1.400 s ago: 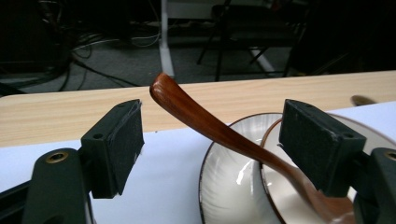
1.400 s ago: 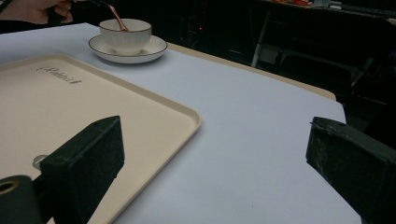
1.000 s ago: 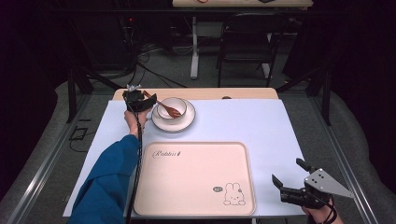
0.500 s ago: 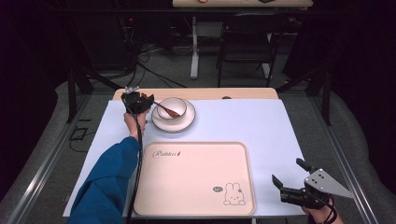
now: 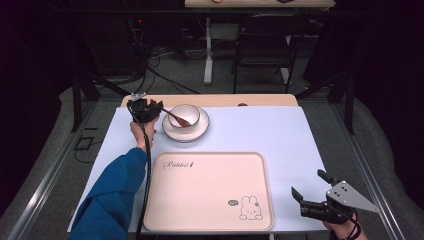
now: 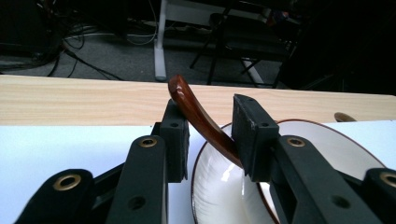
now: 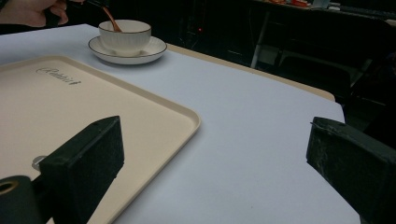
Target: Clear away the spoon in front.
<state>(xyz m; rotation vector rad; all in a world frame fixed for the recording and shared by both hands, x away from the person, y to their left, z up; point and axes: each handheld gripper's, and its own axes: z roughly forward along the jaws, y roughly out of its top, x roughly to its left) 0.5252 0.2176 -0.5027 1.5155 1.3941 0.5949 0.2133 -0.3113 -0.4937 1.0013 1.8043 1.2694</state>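
Left gripper (image 6: 210, 135) jaws have just been closing around the brown spoon (image 6: 201, 119) handle; the left pad looks to touch it, a gap shows at the right pad, so no firm clamp yet. Spoon leans in the white cup (image 5: 184, 116), handle tilted up toward the gripper, cup on its saucer (image 5: 197, 134) at the table's far left. Right gripper (image 5: 312, 192) hangs wide apart, nothing between the jaws, off the near right corner of the beige tray (image 5: 210, 192).
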